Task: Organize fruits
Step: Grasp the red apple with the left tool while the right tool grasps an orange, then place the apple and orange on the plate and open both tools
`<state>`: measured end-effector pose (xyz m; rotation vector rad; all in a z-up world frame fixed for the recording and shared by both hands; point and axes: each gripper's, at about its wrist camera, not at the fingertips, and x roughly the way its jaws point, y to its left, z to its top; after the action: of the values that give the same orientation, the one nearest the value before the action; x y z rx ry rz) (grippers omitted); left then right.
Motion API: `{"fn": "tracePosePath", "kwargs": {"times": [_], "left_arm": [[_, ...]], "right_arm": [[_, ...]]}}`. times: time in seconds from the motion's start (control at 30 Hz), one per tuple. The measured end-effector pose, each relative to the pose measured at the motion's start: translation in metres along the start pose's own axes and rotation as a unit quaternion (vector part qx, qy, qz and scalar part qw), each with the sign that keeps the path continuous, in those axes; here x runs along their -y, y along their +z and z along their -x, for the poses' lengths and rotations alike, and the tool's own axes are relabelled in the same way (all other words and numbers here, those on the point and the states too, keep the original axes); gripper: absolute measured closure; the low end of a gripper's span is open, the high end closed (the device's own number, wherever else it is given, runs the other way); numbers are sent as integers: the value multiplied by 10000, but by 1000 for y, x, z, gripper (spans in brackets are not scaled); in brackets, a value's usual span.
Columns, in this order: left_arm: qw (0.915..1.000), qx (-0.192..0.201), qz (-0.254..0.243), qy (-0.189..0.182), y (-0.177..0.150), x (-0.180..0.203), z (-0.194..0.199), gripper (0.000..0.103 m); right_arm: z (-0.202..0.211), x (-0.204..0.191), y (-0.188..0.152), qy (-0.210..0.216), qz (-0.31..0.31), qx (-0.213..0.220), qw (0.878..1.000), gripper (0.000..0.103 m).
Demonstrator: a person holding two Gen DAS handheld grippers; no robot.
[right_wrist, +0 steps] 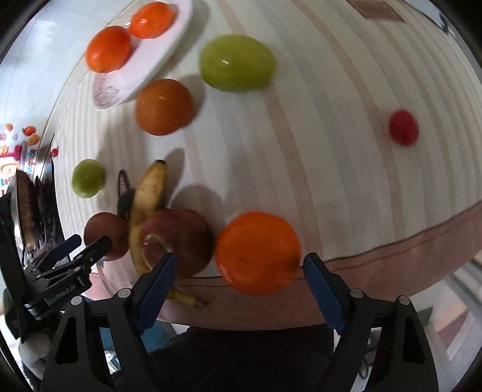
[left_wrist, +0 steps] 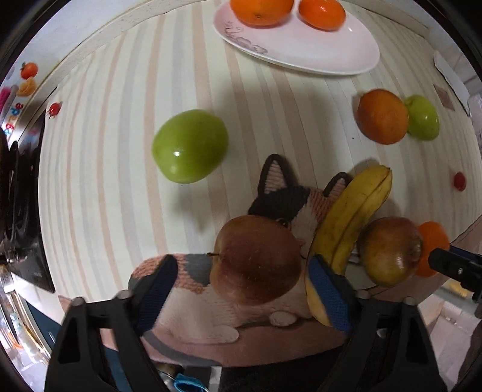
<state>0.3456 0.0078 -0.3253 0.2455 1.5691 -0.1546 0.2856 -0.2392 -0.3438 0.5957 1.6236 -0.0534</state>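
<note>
We had the left tongs (left_wrist: 241, 289) partly open around a red apple (left_wrist: 256, 259) low in frame; right tongs (right_wrist: 238, 283) gaped, straddling an orange (right_wrist: 257, 251), neither gripped.

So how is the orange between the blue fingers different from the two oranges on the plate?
The near orange sits on the striped cloth at the table's edge, between the right gripper's open fingers; the two plate oranges rest on the white plate at the far side. The near one sits alone; the plate pair sit side by side. All three are round and bright orange.
</note>
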Motion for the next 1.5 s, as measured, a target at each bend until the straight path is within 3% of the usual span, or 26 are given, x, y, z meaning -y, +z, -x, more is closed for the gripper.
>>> {"fn": "tracePosePath", "kwargs": {"times": [0.07, 0.17, 0.23, 0.27, 0.47, 0.53, 0.67, 1.13, 1.4, 1.5], "left_arm": [[9999, 15, -85, -108, -1, 5, -3, 42], [9997, 83, -209, 28, -1, 12, -2, 42], [9998, 71, -163, 73, -2, 9, -3, 42], [9999, 62, -95, 92, -2, 5, -3, 42], [9995, -21, 306, -76, -2, -22, -5, 41], [9995, -91, 292, -99, 1, -21, -9, 40], [9995, -58, 319, -11, 5, -21, -13, 41], [9993, -182, 329, -28, 14, -23, -26, 39], [9986, -115, 497, -112, 16, -21, -18, 40], [9977, -40, 603, -321, 17, -24, -5, 40]], "right_arm": [[-5, 3, -2, 27, -61, 2, 10000, 21], [-8, 4, -4, -28, -104, 71, 9999, 23], [-11, 5, -3, -159, -77, 104, 9998, 36], [-11, 7, -3, -174, -101, 111, 9997, 37], [-17, 8, -3, -202, -1, 29, 9998, 37], [-26, 6, -2, -220, -21, -115, 9997, 36], [-31, -13, 6, -357, 59, -9, 9993, 37], [-39, -23, 3, -380, 184, -73, 9991, 38], [-20, -10, 12, -367, 264, -11, 9990, 38], [-12, -11, 12, -314, 297, 53, 9991, 38]]}}
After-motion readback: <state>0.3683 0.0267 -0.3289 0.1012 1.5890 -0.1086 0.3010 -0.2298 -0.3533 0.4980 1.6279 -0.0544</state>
